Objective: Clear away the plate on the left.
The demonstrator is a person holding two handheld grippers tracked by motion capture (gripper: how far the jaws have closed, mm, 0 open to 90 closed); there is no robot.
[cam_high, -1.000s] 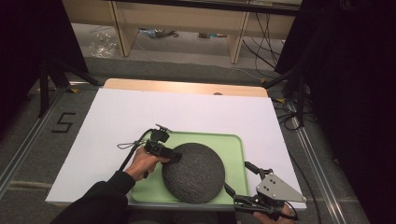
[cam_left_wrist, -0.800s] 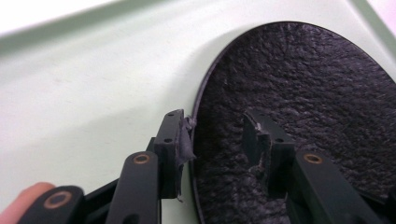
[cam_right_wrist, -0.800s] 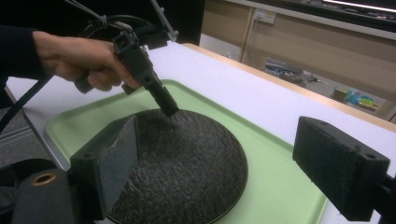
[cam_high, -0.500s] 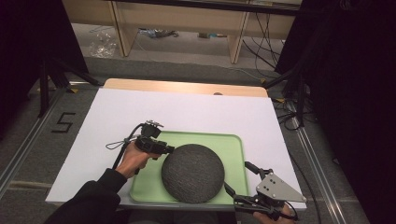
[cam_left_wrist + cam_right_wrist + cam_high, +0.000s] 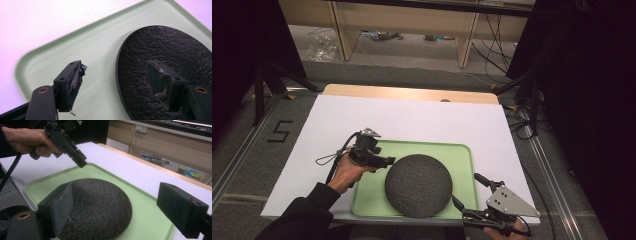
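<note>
- Looking at the dark round plate (image 5: 418, 185), it sits flat in the middle of the green tray (image 5: 462, 152), which rests on the white table cover (image 5: 412, 120).
- Pretty sure it's stiff and on the heavy side, like stone or cast ceramic. The pebbly top should give the pads decent bite, but it looks chippable if it drops.
- Left gripper (image 5: 384, 161) hangs just above the plate's left edge. Its jaws have just been opening and stand wide, with nothing between them; in the left gripper view the pads straddle the rim without touching.
- Right gripper (image 5: 464, 200) is by the plate's near-right edge, jaws spread wide and empty too.
- Best hold is the rim, I'd say: one pad on top, one slid under the lip. It lies flush on the tray, so getting under looks fiddly, and one-sided pinching may let it tilt.
</note>
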